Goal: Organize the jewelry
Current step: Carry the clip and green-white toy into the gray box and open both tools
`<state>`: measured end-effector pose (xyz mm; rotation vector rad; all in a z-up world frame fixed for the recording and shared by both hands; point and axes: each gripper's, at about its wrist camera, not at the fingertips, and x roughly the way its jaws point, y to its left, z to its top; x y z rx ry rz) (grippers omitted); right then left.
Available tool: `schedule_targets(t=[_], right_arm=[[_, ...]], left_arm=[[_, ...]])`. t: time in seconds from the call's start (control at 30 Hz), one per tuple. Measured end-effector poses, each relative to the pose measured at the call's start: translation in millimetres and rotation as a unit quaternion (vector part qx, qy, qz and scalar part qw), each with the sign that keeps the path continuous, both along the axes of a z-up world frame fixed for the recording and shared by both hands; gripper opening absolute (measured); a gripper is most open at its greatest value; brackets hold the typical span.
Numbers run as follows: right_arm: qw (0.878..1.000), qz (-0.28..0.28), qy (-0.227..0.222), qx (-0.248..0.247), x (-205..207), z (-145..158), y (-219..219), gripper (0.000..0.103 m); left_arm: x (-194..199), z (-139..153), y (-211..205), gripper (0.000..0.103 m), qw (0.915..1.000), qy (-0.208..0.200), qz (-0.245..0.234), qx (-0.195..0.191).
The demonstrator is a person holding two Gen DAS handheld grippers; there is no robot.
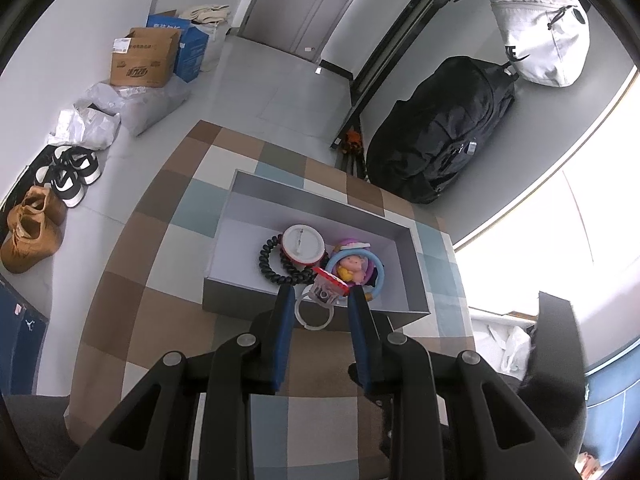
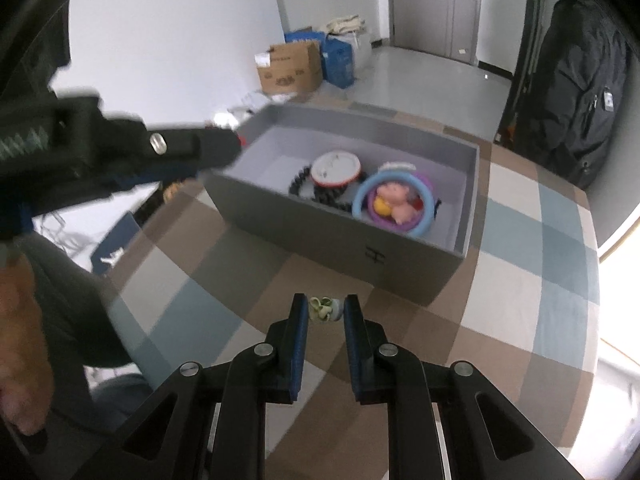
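A grey-floored room with a pale door at the back spreads behind a checked brown, blue and cream surface (image 1: 160, 264). Far left on the floor I see tan shoes (image 1: 32, 236), black-and-white sneakers (image 1: 68, 176) and a cardboard box (image 1: 144, 58). On the checks stands the open grey box (image 1: 316, 200). Inside it, from left: a black spiral hair tie (image 1: 272, 266), a round white case with a red rim (image 1: 302, 245) lying partly on that tie, then a blue ring (image 1: 378, 266) around a purple toy with a pink figure (image 1: 352, 266). My left claw (image 1: 322, 300) hangs over the box's near wall, clamped on a small red-topped charm (image 1: 330, 286) with a clear ring (image 1: 314, 314) dangling below it. My right claw (image 2: 324, 308), out in front of the box, is closed on a small pale green trinket (image 2: 322, 309) above the checks. To the right a black bag (image 1: 444, 132) leans by the wall, a white bag (image 1: 540, 40) beyond it
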<state>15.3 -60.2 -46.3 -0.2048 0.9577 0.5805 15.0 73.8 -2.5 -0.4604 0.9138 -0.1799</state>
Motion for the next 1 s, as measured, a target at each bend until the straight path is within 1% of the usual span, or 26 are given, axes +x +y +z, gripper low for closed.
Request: schedule_targets(t=[0.27,0.47,0.8,1.0], right_arm=[[0.998,-0.003,-0.024,0.066,3,29,-9,0.017],[0.994,-0.002,-0.046,0.095,2,48,-7,0.017],[0.99,-0.013,-0.053,0.13,16,64,-13,0.017],[0.989,-0.022,-0.044,0.139,33,64,-14,0.017]], left_arm=[[2,1,-1,0.022,1.0,-0.004,0.002,0.003],[5,3,0,0.022,0.9999,-0.01,0.004,0.002],[19,7,-3,0.022,0.9999,-0.015,0.004,-0.004],[31,9,-10,0.022,0.9999,-0.014,-0.002,-0.001]])
